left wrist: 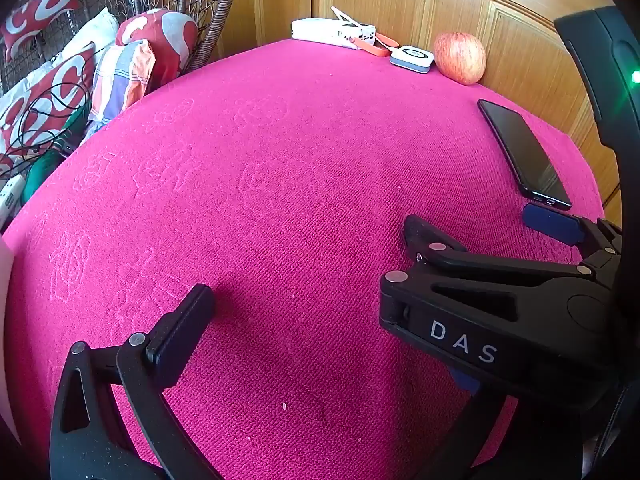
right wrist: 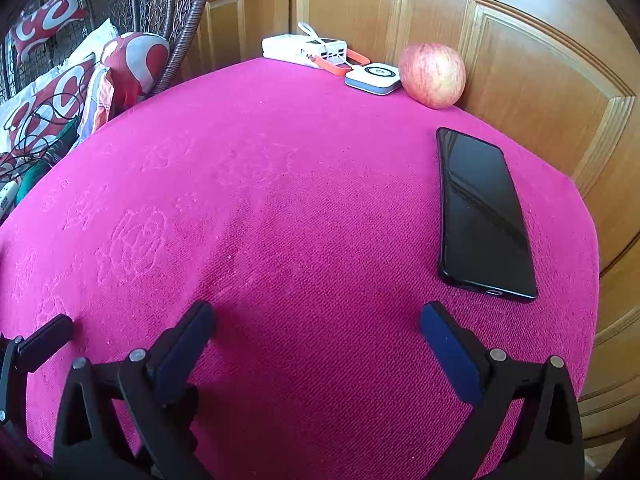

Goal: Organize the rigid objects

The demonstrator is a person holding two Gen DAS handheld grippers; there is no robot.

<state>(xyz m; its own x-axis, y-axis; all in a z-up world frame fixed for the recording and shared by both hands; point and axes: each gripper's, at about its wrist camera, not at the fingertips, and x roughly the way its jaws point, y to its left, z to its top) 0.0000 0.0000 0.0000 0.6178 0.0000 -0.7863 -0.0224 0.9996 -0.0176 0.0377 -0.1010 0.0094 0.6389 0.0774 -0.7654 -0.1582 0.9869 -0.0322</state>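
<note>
a round table (right wrist: 304, 208) covered in a bright pink woven cloth fills both views, its weave coarse and faintly marked with pale flower outlines. behind it stands a wall of honey-coloured wooden panels (right wrist: 532, 80).

along the far edge sits a row of hard things: a white boxy power bank (right wrist: 298, 49) with an orange strap (right wrist: 344, 65) trailing from it, then a small flat white and grey charging pad (right wrist: 374, 78) just beside, then a round red-streaked apple (right wrist: 433, 75) near the panels. well apart from these, toward the right rim, a slim black phone (right wrist: 478, 216) lies flat, glossy screen up, its long side running toward the viewer.

off the table's left side a wicker hanging chair (left wrist: 200, 12) holds red and white patterned cushions (left wrist: 160, 36), with black cables (left wrist: 44, 116) looped over them.

the left gripper (left wrist: 304, 288) hovers over bare cloth with its jaws spread as wide as they go and nothing between them. the right gripper (right wrist: 316, 316) also stands fully spread over bare cloth and carries nothing; its blue-padded right finger (right wrist: 448, 348) is near the phone's near end but apart from it. in the left wrist view the right gripper's black frame crosses the lower right and blocks part of the table there.
</note>
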